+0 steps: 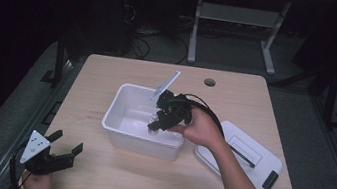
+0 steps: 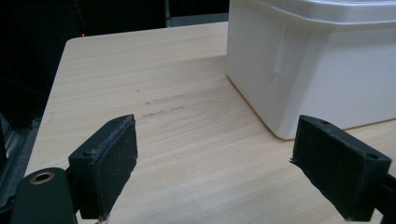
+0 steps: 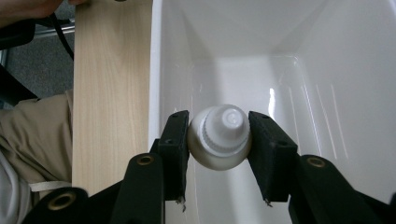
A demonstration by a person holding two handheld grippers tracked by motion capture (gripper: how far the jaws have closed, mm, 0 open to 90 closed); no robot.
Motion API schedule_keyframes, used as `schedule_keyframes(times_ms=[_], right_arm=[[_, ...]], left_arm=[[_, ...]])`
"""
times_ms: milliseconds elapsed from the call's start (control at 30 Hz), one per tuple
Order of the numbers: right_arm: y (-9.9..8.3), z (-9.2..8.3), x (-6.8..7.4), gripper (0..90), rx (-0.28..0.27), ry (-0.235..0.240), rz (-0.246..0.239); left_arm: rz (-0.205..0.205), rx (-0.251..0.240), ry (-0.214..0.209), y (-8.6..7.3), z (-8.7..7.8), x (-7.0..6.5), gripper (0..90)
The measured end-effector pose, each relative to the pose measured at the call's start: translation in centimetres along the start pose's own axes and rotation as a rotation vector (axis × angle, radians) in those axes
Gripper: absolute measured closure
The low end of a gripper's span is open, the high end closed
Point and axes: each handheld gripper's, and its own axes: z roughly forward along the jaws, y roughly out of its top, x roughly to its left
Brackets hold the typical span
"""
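Seen from the high view, the right tongs dipped inside the white tub at the tabletop's centre, its lid lying at four o'clock; the left tongs waited, jaws apart, at seven o'clock. The left gripper view showed those pads spread over bare wood beside the tub's wall. The right gripper view alone revealed the load: a small white bottle, cap toward the camera, clamped between both pads inside the tub. Done well, the bottle would likely be lowered until it rests before the jaws part.
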Motion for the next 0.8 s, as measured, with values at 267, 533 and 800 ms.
schedule_keyframes(times_ms=[267,533,800], right_arm=[[0.3,1.1,-0.1,59.5,0.015,0.004,-0.007],[0.3,2.0,-0.5,59.5,0.026,0.013,0.002],[-0.2,3.0,-0.8,59.5,0.049,0.024,0.016]], left_arm=[[-0.002,-0.002,0.002,0.0,-0.1,0.1,13.0],[-0.001,-0.002,0.002,0.0,-0.1,0.2,13.0],[-0.001,0.0,0.002,0.0,-0.1,0.1,13.0]])
